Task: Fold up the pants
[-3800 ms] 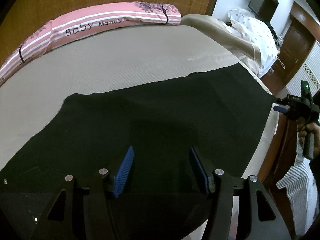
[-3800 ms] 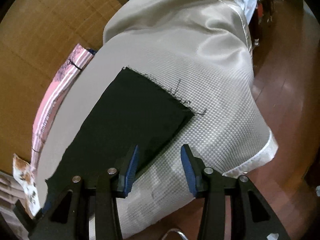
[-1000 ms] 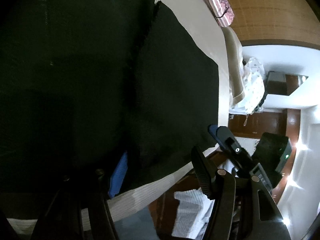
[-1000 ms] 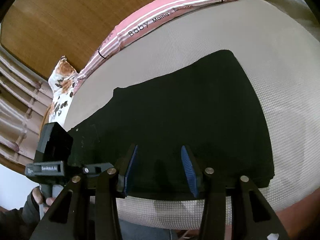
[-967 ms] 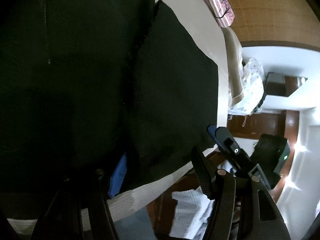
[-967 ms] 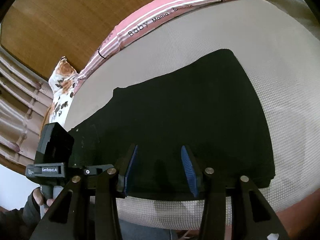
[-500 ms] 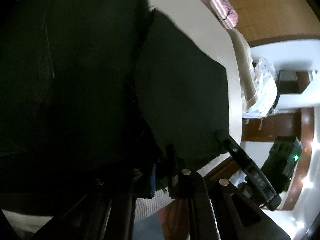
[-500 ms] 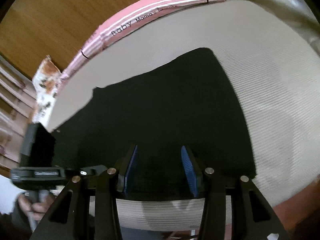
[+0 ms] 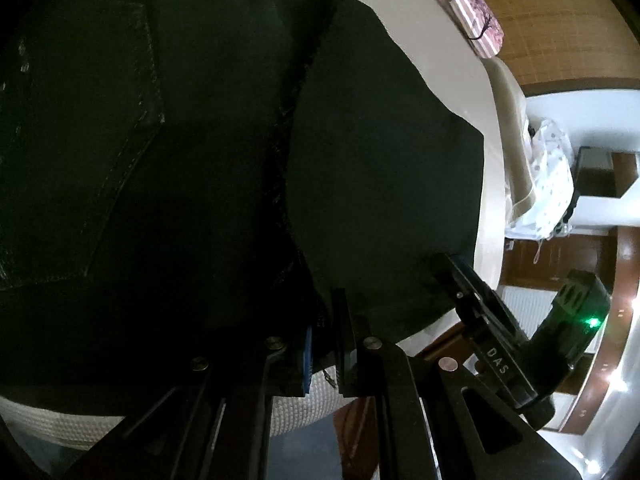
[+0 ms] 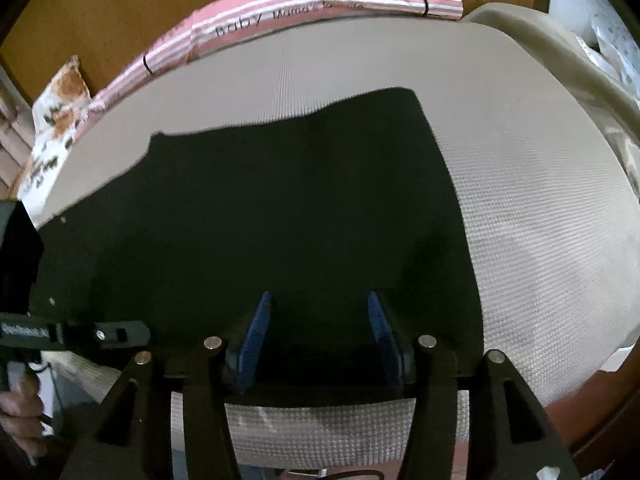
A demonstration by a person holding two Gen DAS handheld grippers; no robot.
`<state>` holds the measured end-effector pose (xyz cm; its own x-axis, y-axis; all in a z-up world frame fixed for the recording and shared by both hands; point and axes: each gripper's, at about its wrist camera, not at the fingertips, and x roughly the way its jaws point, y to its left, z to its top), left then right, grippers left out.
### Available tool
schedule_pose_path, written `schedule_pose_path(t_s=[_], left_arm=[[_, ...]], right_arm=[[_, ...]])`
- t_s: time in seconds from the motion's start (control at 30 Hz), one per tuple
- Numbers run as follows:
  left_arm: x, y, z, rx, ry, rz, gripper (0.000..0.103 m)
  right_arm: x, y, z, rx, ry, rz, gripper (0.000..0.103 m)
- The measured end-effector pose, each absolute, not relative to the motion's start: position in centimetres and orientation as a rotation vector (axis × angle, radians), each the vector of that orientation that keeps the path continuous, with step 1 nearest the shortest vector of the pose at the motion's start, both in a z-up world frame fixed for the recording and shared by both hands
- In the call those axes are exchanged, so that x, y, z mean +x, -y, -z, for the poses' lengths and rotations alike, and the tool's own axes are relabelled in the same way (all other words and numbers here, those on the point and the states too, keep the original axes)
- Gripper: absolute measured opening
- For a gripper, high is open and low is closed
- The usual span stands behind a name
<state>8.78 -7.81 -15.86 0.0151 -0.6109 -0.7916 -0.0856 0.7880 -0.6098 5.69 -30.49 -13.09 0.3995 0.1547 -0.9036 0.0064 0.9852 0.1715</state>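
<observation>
Black pants point(image 9: 180, 160) lie flat on the beige bed, a stitched back pocket point(image 9: 80, 140) showing at the left of the left wrist view. My left gripper point(image 9: 324, 336) is shut on the pants' near edge by the bed's rim. In the right wrist view the pants point(image 10: 280, 200) spread across the mattress. My right gripper point(image 10: 318, 320) hovers over their near edge; its jaws are opening and its blue pads point(image 10: 256, 340) press on nothing. Each view shows the other gripper: the right one point(image 9: 444, 264) at the pants' far corner, the left one point(image 10: 140, 334) at the left edge.
The textured beige mattress point(image 10: 540, 240) ends close below both grippers, with wooden floor point(image 9: 560, 264) beyond. A pink striped pillow point(image 10: 320, 0) and a floral pillow point(image 10: 52, 120) line the wooden headboard. A white spotted cloth point(image 9: 548, 176) sits past the bed. A hand point(image 10: 20, 404) grips the left tool.
My left gripper went from open to shut on the pants' edge. The right gripper's jaws have spread wider, and it has tipped down toward the cloth.
</observation>
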Motion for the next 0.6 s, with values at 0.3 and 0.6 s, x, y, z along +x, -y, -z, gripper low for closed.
schedule_pose_path(t_s=[0.3,0.6], left_arm=[[8.8,7.3,15.1,-0.565,-1.525,0.448,0.02],[8.8,7.0,14.9,-0.517,-1.532,0.446,0.024]], right_arm=[[7.9,31.4,10.9,0.137,-1.118,-0.09,0.054],[14.6,33.6,11.5,0.136,-1.093,-0.018,0.047]])
